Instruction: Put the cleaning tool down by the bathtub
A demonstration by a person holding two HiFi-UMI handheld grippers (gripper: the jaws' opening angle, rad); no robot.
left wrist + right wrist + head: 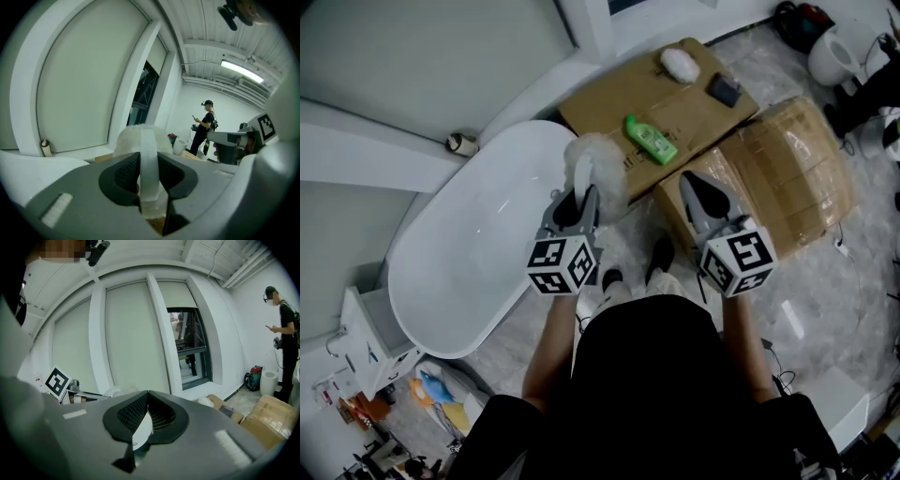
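left claw [578,199] is pinching the strap of the fluffy white cleaning tool [600,159], fluff just past its tips, abt over the glossy white oval bathtub [469,253] rim. right claw [701,192] pressed together, empty. Risk imo: releasing here = it drops inside the tub, not beside.

cleaning tool [598,161]: white fluffy duster on a flat white handle [149,164] — gripped, fluffy head raised over the bathtub's rim
bathtub [478,253]: white, oval — freestanding

Green bottle [651,139], white puff [680,63], dark block [724,90] (sponge?) on flat cardboard [602,103]; person [205,125] in bkgd.
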